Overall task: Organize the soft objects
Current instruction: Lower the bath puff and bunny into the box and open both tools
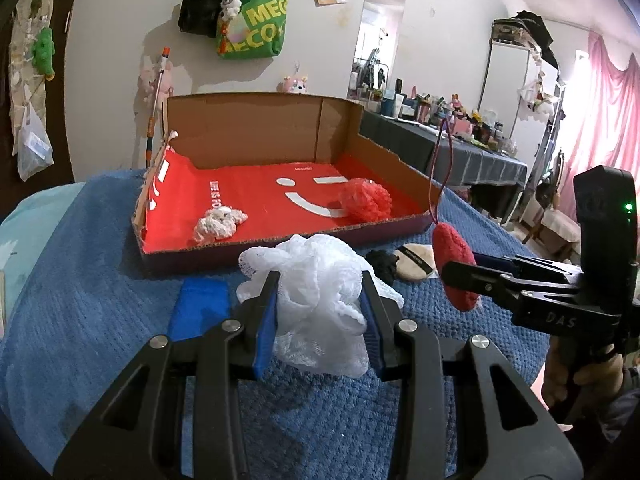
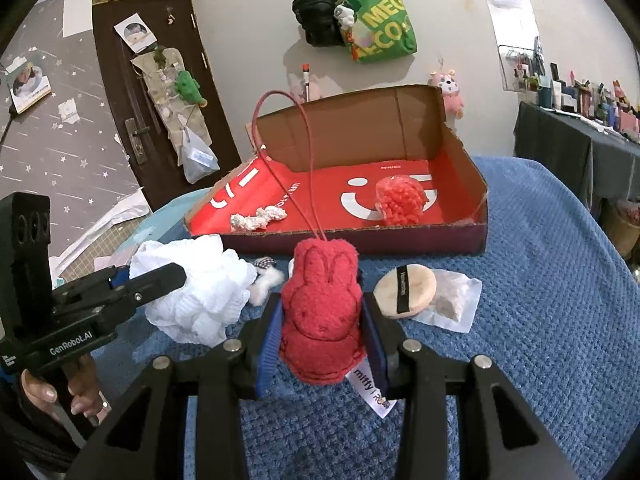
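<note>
We had the left gripper (image 1: pixel 320 312) clamped on the white mesh pouf (image 1: pixel 316 292), its blue pads pressed into the netting from both sides, while the right gripper (image 2: pixel 322 328) was closed on the red rabbit sponge (image 2: pixel 320 312), a nubbly terry shape with embossed ears and a paper tag hanging below. Both pieces were held just above the blue waffle-knit blanket (image 2: pixel 540 300), near the front wall of the cardboard box (image 2: pixel 360 236). We judged the pouf the riskier load: its airy, frilled netting compresses easily and could slip out or snag on the box's low front edge as it was carried over. The rabbit's long red cord loop (image 2: pixel 288 152) stood up stiffly and could catch the raw corrugated rim. Inside, on the glossy red liner with its white smile, lay a red mesh pouf (image 2: pixel 400 200) and a small white crocheted piece (image 2: pixel 258 218). Left on the blanket were a round beige powder puff (image 2: pixel 404 288) with a black band, resting on a clear wrapper (image 2: pixel 452 304).
</note>
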Available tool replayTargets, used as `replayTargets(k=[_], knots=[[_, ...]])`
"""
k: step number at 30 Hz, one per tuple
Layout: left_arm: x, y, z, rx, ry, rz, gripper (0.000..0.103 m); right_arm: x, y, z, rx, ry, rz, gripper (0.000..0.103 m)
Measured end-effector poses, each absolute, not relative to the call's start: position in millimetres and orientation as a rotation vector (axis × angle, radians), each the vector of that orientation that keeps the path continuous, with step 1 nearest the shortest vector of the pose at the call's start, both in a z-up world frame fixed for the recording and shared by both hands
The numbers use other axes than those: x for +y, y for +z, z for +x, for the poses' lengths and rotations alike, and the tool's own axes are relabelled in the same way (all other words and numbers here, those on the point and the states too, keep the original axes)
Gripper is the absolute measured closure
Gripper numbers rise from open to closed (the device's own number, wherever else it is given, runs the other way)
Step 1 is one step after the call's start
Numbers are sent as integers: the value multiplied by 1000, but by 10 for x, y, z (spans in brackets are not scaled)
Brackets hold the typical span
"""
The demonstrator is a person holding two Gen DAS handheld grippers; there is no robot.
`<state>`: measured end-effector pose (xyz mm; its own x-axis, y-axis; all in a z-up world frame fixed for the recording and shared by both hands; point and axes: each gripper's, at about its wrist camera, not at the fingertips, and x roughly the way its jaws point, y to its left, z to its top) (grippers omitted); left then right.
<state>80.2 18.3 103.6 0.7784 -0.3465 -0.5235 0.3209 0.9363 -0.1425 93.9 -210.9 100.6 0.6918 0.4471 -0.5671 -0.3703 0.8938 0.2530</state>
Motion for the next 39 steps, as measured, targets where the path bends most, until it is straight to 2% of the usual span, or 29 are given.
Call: replayTargets(k=[7, 15, 27, 39], knots=[[169, 1221, 975, 508, -363, 3, 68, -2022, 1178, 1132, 643, 488, 97, 62], [160, 1338, 1629, 489, -422, 49, 68, -1809, 1219, 1757, 703, 523, 48, 62], [96, 1084, 2404, 613, -463, 118, 68, -1564, 1039, 2522, 888, 502, -40, 61], [122, 910, 2616, 686, -512, 108, 68, -1387, 853, 2738, 969, 456, -121, 61]])
